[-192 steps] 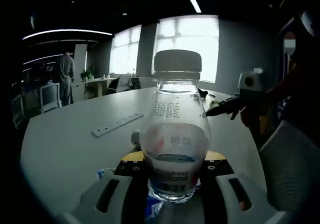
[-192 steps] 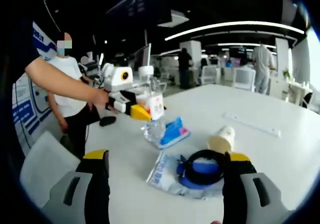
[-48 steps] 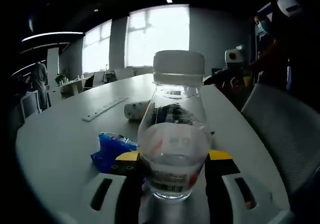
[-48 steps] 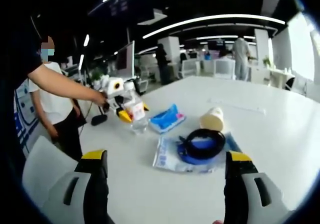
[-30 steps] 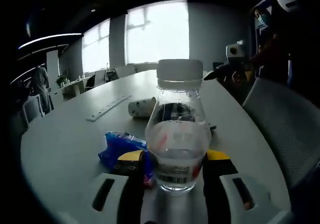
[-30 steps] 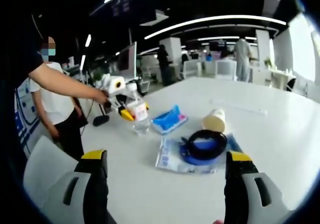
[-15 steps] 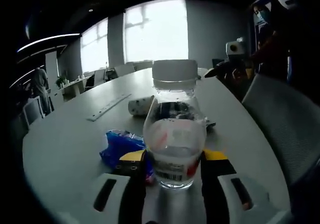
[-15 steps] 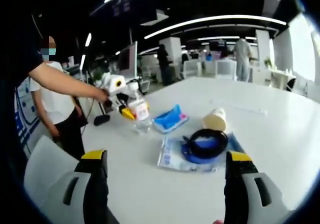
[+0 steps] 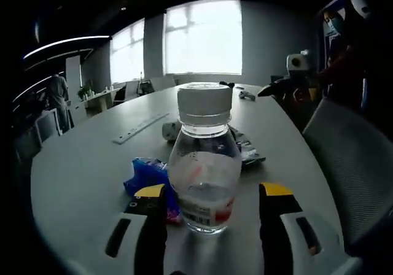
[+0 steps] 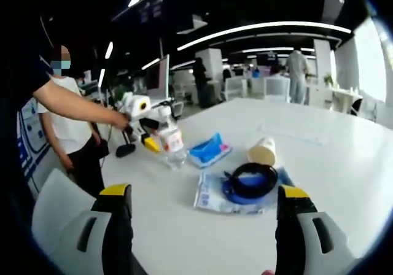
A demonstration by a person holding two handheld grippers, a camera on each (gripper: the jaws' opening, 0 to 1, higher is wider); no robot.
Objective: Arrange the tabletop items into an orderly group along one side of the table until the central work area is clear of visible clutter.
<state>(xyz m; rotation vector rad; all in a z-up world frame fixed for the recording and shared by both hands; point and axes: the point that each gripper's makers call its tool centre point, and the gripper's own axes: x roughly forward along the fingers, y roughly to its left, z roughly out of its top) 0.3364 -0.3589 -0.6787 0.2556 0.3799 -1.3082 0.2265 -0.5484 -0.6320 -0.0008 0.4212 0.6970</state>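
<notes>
1. Bottle [image 9: 204, 167] of clear plastic, white-capped and partly filled with clear liquid, stands upright on the white table [image 9: 80, 164] between the jaws of the left gripper [image 9: 212, 195]; the jaws are spread, with a gap showing on each side of the bottle.
2. Just beside the bottle lies a crinkled blue packet [image 9: 147, 174]; beyond it a pale paper cup [image 9: 172, 129] lies on its side.
3. Right gripper [image 10: 202, 201] hangs released, its yellow-tipped jaws wide apart and holding nothing, above the table's near part.
4. Ahead of it in the right gripper view, a glossy black ring [image 10: 250, 180] rests on a flat blue-and-white plastic pouch [image 10: 215, 196].
5. A long white strip [image 9: 140, 128] lies farther out on the table.
</notes>
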